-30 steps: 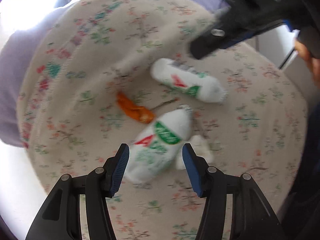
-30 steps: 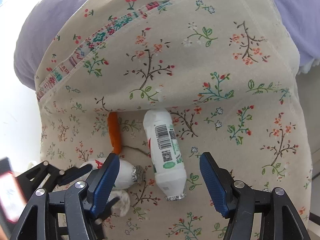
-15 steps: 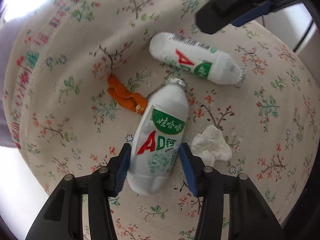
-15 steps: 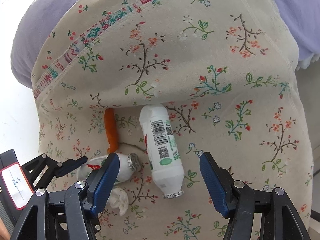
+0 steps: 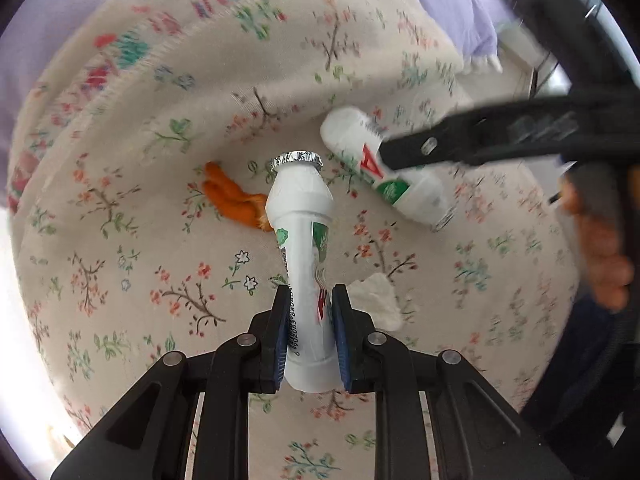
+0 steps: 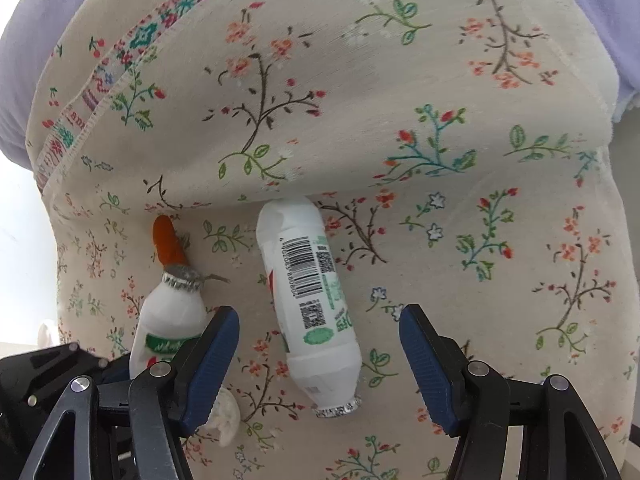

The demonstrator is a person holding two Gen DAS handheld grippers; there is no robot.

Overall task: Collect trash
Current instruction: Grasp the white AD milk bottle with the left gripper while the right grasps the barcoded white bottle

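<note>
A white drink bottle [image 5: 300, 208] with a foil cap stands between the blue pads of my left gripper [image 5: 307, 300]. The jaws are closing and the pads press on its squeezed lower body. The same bottle [image 6: 168, 320] shows at the left of the right wrist view. A second white bottle [image 6: 308, 292] lies on the floral cloth [image 6: 360, 100], barcode up. My right gripper [image 6: 320, 320] hangs open over it, one finger on each side, not touching. An orange scrap [image 5: 232, 200] and a crumpled white tissue [image 5: 378, 300] lie beside the bottles.
The floral cloth covers a rounded cushion, with lilac bedding [image 6: 24, 60] behind it and at the far right. A person's hand [image 5: 600, 248] holds the right gripper [image 5: 480, 140] above the second bottle [image 5: 416, 196]. The cloth falls away at its left edge.
My left gripper has narrowed onto the first bottle, which now stands along the fingers with its foil cap away from me. The right gripper has sunk a little toward the second bottle.
</note>
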